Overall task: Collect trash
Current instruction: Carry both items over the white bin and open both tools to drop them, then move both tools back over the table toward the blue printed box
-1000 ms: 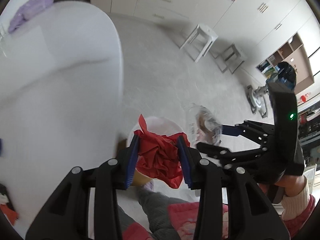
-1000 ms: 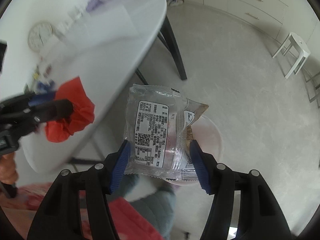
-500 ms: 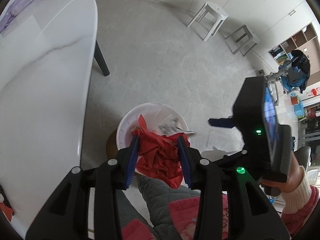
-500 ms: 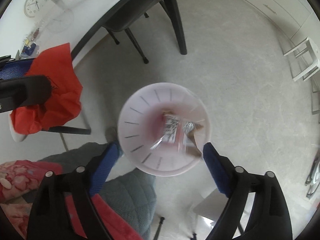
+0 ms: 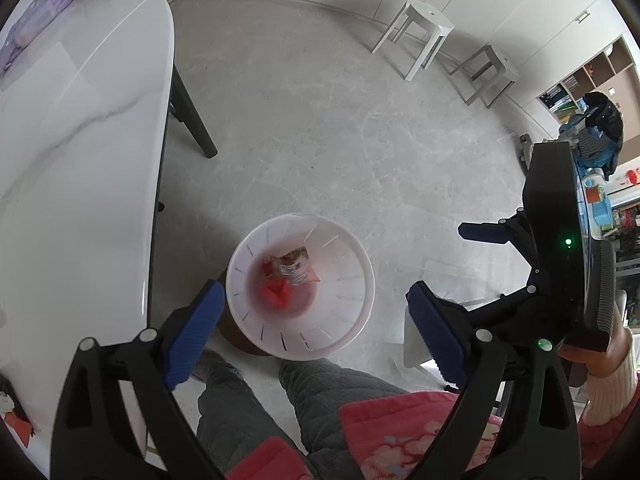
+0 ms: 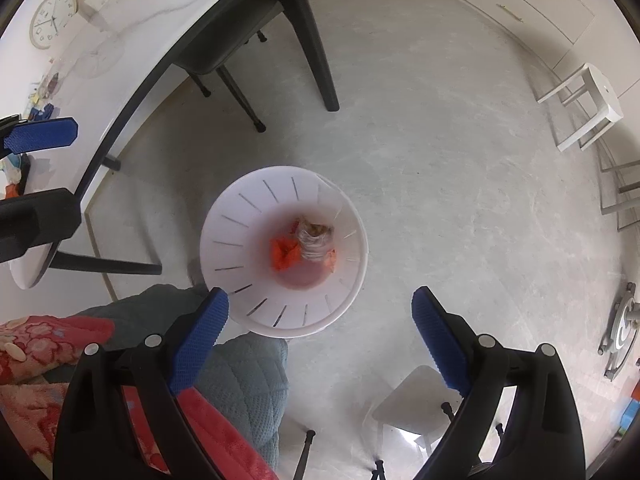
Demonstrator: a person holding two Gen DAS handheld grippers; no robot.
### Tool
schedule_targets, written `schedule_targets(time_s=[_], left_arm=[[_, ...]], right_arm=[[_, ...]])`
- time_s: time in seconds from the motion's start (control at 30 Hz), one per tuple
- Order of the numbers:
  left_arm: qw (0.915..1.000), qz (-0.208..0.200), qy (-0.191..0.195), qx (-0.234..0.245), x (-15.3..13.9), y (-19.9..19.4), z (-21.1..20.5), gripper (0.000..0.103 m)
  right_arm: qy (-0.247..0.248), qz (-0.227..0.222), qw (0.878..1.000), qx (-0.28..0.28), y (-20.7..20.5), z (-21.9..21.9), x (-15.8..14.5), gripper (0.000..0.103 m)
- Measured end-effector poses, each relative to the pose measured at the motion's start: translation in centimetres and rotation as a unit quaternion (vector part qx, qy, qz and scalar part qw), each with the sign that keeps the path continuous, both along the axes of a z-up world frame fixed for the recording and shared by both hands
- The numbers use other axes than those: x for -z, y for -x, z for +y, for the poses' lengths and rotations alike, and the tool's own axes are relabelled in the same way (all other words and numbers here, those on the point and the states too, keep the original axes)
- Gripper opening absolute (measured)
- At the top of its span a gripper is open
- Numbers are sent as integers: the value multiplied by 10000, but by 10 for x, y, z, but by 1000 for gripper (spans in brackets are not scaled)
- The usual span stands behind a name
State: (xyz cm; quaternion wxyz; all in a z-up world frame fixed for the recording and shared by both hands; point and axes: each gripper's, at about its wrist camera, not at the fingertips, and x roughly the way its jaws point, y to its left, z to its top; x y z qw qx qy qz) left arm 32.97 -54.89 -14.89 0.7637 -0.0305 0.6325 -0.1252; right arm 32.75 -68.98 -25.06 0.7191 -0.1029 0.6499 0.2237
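A round white plastic waste bin with slotted walls (image 5: 352,280) stands on the grey stone-look floor (image 5: 340,120), holding a crumpled red paper scrap (image 6: 284,254) touching a clear plastic snack wrapper (image 6: 316,240). Above it, the left gripper (image 5: 316,320) and right gripper (image 6: 320,332) both gape wide, holding nothing. A white marble-patterned table (image 5: 72,120) stands beside the bin; white stools (image 5: 420,36) stand well apart

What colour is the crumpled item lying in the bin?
Red; the crumpled paper beside the clear wrapper in the white bin shows best in the right wrist view.
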Motion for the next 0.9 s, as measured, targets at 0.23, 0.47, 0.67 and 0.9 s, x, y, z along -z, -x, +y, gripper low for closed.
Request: schedule_targets(time_s=[0.23,0.47,0.67,0.9], left_arm=[[9998,-124,-59,-162,-12,1,13,89],[9940,-665,-171,-849,-57,22,73,89],[9737,-1199,-550,-1856,-104,60,165,90],[9402,-1305,-1085,-2955,-121,120,292,91]], right_arm=[[-89,-67,9999,-67,1,9,-13,93],[-432,-443,9967,-517,-1,65,-60,93],[-988,-811,9801,-1518,2,169,-114,97],[-1235,-928,9542,-2561,14,309,-144,97]])
